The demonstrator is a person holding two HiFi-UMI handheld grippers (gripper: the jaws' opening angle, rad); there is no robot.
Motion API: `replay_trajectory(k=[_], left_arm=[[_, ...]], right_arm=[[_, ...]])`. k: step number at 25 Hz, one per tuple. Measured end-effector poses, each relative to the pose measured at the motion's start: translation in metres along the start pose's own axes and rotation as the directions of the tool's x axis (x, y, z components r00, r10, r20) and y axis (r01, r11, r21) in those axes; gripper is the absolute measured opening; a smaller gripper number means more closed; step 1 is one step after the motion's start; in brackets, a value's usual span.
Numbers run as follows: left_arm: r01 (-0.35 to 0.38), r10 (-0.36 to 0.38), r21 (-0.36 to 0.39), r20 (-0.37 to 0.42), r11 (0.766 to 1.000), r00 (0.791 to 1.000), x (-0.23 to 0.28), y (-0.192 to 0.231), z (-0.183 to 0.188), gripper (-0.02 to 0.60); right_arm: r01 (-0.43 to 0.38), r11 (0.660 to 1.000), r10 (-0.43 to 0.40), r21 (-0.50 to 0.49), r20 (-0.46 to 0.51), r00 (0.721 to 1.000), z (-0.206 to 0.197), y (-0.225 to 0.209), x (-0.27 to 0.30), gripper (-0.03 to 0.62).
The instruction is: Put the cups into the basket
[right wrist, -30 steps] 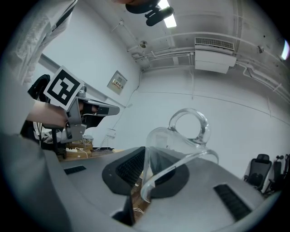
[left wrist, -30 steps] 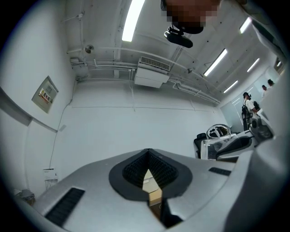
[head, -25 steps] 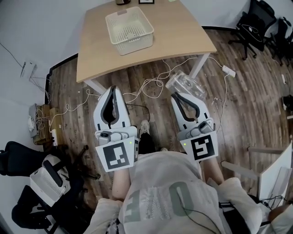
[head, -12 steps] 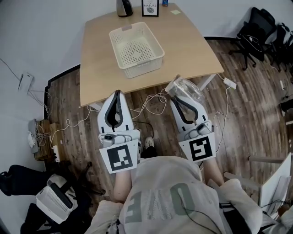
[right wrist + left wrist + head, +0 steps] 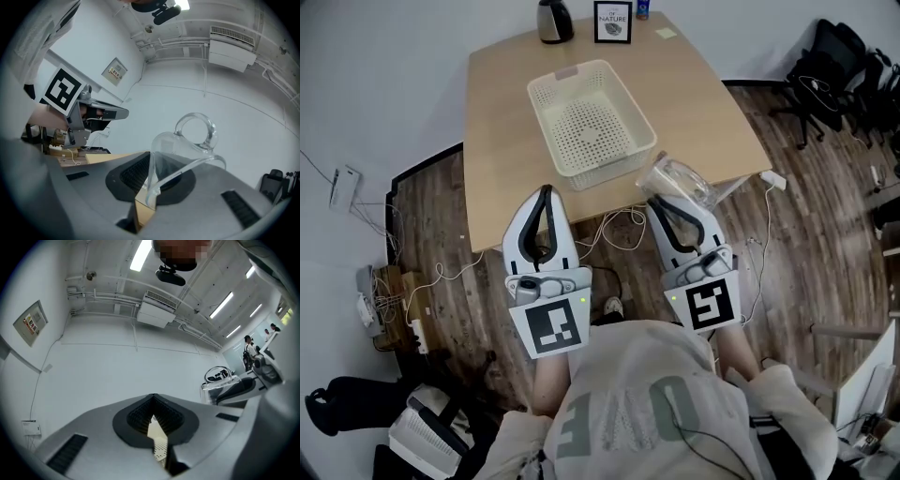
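Note:
A cream perforated basket (image 5: 546, 90) stands empty on the wooden table (image 5: 698, 89). My right gripper (image 5: 660, 201) is shut on a clear glass cup (image 5: 675, 176) with a handle, held by its rim just off the table's near edge, to the right of the basket. In the right gripper view the cup (image 5: 190, 143) lies tilted across the right gripper (image 5: 149, 190), handle up. My left gripper (image 5: 546, 191) has its tips together and holds nothing, close to the basket's near wall. A sliver of the basket (image 5: 160, 447) shows below the left gripper (image 5: 153, 399).
A metal kettle (image 5: 550, 19), a framed sign (image 5: 612, 21) and a sticky note (image 5: 666, 33) sit at the table's far edge. Cables (image 5: 614, 225) and a power strip (image 5: 772, 179) lie on the wood floor. Black office chairs (image 5: 834, 56) stand at the right.
Both grippers have moved forward to the table, the right one carrying the cup. The table and basket now sit lower and nearer in the head view, and the kettle and sign have come into sight.

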State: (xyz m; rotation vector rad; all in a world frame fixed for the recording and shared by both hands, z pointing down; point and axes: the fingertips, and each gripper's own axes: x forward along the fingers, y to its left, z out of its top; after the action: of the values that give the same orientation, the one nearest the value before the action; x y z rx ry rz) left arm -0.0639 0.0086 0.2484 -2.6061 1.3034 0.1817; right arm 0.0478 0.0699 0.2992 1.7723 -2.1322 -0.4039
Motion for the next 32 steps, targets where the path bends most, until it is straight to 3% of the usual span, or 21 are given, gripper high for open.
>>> replay_trajectory(k=[8, 15, 20, 32], left_arm=[[0.014, -0.015, -0.035, -0.041, 0.999, 0.999, 0.041, 0.024, -0.029, 0.008], [-0.022, 0.021, -0.022, -0.051, 1.000, 0.998, 0.079, 0.036, -0.048, 0.008], [-0.074, 0.074, -0.009, -0.037, 0.997, 0.997, 0.119, 0.044, -0.049, 0.008], [-0.149, 0.153, 0.054, -0.085, 0.987, 0.985, 0.216, 0.041, -0.056, 0.008]], right_arm=[[-0.004, 1.000, 0.004, -0.004, -0.060, 0.998, -0.013, -0.009, 0.050, 0.023], [-0.008, 0.998, 0.009, 0.061, -0.015, 1.000, -0.025, -0.034, 0.092, 0.023], [-0.099, 0.995, 0.098, -0.024, -0.040, 0.994, -0.036, -0.057, 0.130, 0.023], [-0.199, 0.980, 0.199, -0.029, 0.008, 0.980, -0.045, -0.132, 0.208, 0.023]])
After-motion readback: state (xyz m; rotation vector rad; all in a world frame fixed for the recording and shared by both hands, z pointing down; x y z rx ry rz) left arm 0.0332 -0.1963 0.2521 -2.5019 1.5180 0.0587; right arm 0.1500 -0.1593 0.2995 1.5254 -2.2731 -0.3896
